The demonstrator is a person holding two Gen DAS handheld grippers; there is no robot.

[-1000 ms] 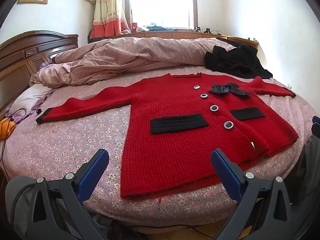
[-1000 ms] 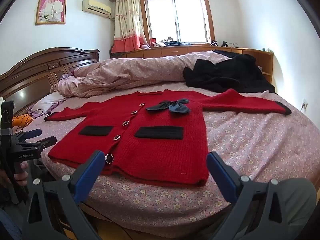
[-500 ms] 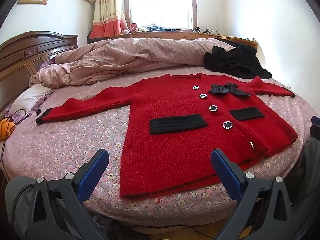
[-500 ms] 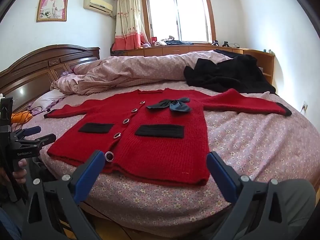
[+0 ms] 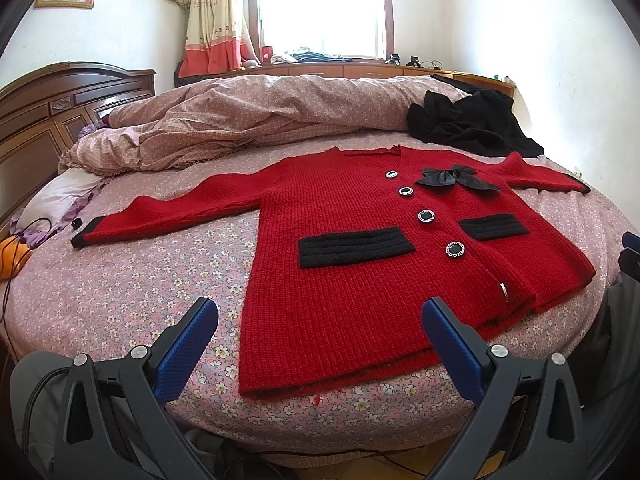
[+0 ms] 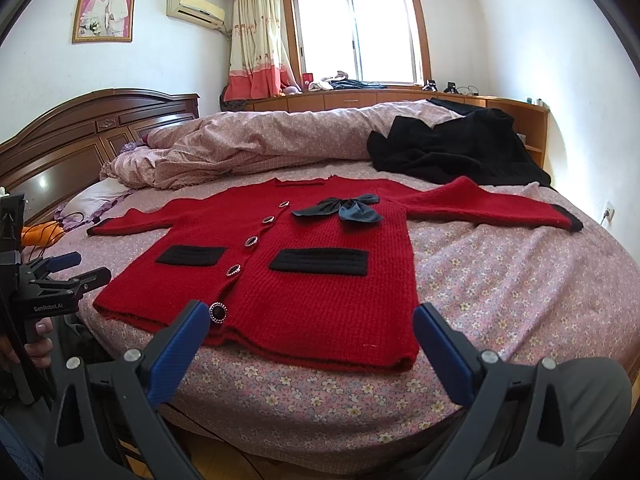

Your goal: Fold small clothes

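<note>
A small red knit cardigan (image 5: 352, 248) (image 6: 320, 240) lies flat and face up on the floral bed sheet, both sleeves spread out sideways. It has black pocket bands, round buttons and a dark bow (image 6: 340, 209) near the neck. My left gripper (image 5: 320, 312) hovers open just before the hem, at the bed's near edge, holding nothing. In its own view my right gripper (image 6: 306, 316) is open too, over the hem by the lowest button. The left gripper (image 6: 64, 270) also shows at the left of the right wrist view, held by a hand.
A rumpled floral duvet (image 5: 248, 116) lies along the far side of the bed. A black garment (image 6: 460, 148) is heaped at the far right, near the right sleeve. A wooden headboard (image 6: 92, 128), a pillow and an orange object (image 5: 10, 258) are at the left.
Both views have shifted only slightly; the cardigan lies as before and both grippers stay open.
</note>
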